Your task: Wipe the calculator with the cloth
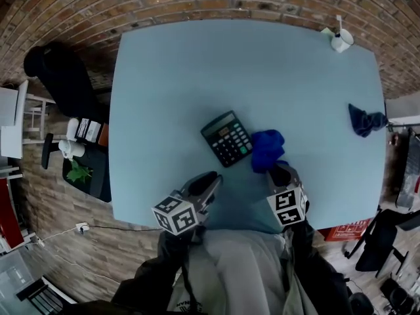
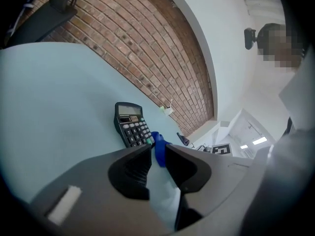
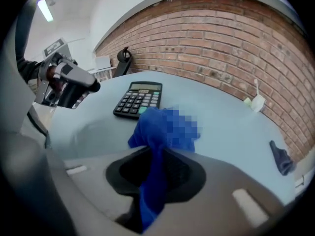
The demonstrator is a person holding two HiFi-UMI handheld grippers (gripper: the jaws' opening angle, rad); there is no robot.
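A crumpled blue fabric cloth (image 3: 160,127) is pinched by the fingers of the right gripper (image 3: 157,154), beside a black rectangular calculator (image 1: 226,138) on the pale blue desk (image 1: 197,64). The fingers of the left gripper (image 2: 157,151) are held slightly spread, with nothing gripped.

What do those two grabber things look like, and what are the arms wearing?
The left gripper and right gripper are grey plastic, with dark-padded fingers and a white cube of black square markers each. The sleeves are dark.

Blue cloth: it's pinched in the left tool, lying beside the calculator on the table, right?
No. The blue cloth is pinched in the right tool, as the right gripper view shows; the left tool is open and empty. It does lie beside the calculator on the table.
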